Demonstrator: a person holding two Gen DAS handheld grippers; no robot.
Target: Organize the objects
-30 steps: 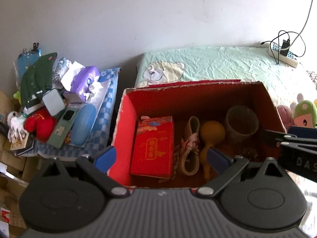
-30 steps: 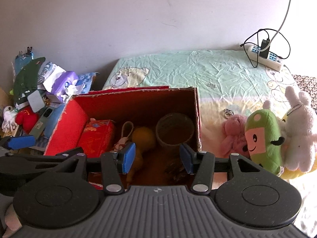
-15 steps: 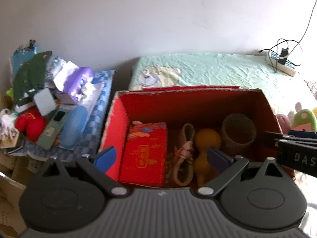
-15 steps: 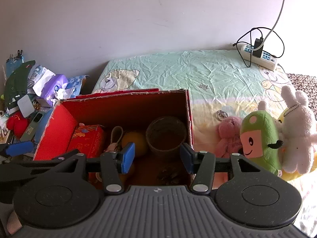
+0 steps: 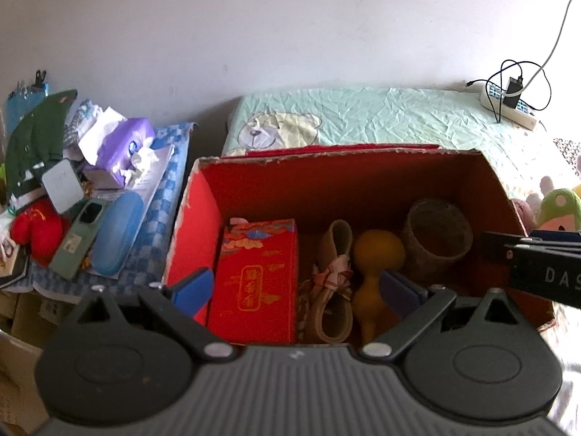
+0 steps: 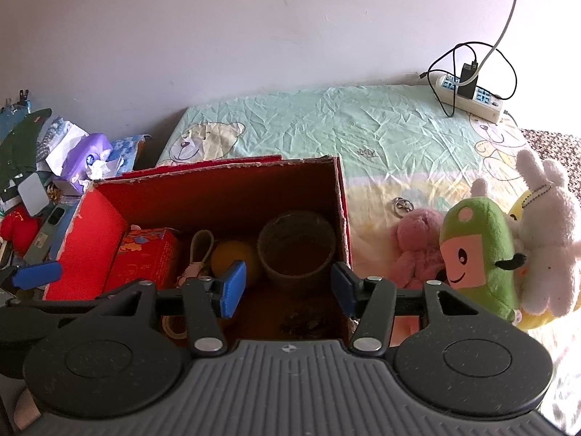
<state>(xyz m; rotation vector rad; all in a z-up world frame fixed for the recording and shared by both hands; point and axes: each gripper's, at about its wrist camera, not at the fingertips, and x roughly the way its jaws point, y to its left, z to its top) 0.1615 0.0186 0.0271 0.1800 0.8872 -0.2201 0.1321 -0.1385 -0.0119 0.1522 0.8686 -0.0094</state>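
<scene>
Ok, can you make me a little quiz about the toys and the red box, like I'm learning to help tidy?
1. True or false: the pink plush lies inside the red box.
2. Which thing sits furthest right in the box? A) red packet B) round brown cup C) orange gourd
3. Fill the gap: both the left gripper and the right gripper are ____ and hold nothing.

Key
1. False: it lies on the bed sheet, to the right of the box, next to the green plush.
2. B
3. open
</scene>
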